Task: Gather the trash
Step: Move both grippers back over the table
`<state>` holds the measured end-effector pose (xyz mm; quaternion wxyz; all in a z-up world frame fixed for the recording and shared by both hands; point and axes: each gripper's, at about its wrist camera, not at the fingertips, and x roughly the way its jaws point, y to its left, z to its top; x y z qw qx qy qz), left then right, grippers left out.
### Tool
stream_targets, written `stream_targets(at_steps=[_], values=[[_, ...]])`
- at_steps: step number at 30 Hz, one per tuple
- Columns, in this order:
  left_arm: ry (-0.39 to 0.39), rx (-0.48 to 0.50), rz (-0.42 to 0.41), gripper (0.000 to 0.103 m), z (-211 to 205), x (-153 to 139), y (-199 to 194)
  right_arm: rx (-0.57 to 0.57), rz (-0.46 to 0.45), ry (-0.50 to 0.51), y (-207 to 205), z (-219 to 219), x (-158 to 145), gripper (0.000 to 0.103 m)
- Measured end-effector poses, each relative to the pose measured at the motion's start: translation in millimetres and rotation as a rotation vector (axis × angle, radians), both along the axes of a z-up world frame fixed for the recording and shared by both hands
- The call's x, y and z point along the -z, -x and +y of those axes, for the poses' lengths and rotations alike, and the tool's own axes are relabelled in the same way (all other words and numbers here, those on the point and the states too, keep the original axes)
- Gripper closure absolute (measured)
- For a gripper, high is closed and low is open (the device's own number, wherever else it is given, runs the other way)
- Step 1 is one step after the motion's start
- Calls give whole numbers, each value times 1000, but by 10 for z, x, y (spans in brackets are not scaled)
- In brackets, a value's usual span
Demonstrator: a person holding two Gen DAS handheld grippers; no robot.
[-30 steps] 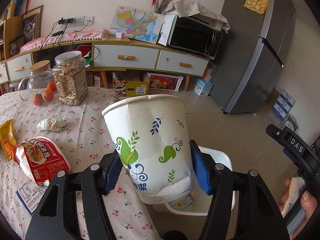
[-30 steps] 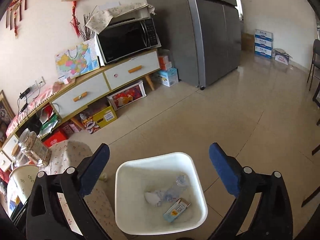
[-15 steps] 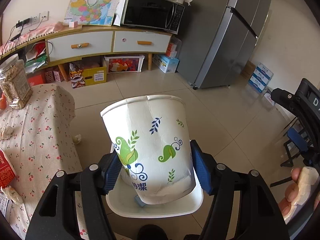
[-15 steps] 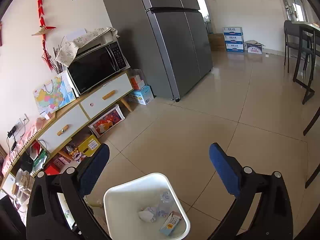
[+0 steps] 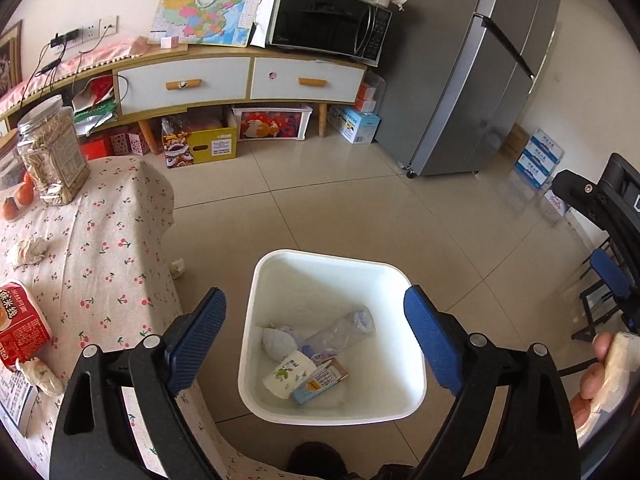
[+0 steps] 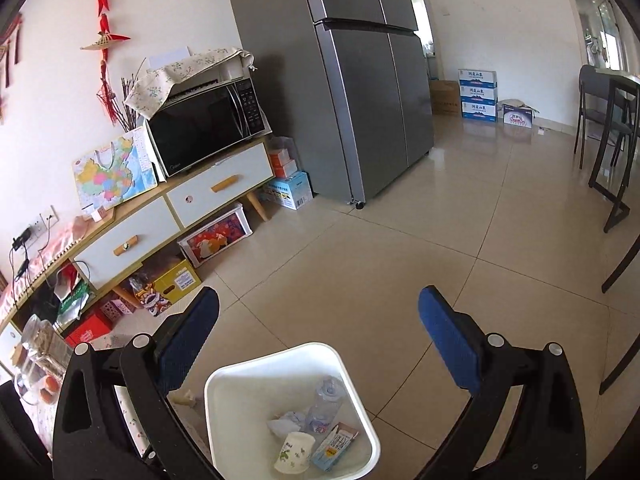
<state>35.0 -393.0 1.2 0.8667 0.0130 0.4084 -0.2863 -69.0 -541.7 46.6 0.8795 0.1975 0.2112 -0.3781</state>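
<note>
Hovering over the bin (image 5: 256,344), your left gripper (image 5: 316,340) has jaws spread, empty; right gripper (image 6: 318,340) too. Paper cup (image 5: 289,374) lies inside. Wrapper (image 5: 20,324) near the surface edge could slide off if nudged.

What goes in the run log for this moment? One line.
left gripper: open over bin | paper cup: in bin | right gripper: open

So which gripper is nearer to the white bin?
Left. The left gripper hovers open directly above the white bin; the right gripper hangs off to its side, also open.
</note>
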Motion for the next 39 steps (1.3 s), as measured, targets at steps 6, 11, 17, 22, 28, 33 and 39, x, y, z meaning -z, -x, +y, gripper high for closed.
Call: stream_targets(at_steps=[6,11,17,22,28,33,39], values=[[-5,-78,-5,10,333,-32,-98,-63,55,88,-191,334,-19,7],[-12,-154,-13,9,672,-34,-215,-123,82,133,-350,609,-35,7],[-2,-243,-21,9,1108,-52,-337,-196,123,184,-585,971,-25,7],[12,-322,-14,9,1483,-57,-459,-259,151,209,-780,1272,8,7],[7,-399,-20,9,1883,-58,-569,-332,178,236,-1012,1635,48,7],[-7,-462,-25,8,2230,-42,-646,-402,208,265,-1182,2000,101,7],[-47,-539,-23,8,2662,16,-738,-479,215,290,-1344,2443,125,7]])
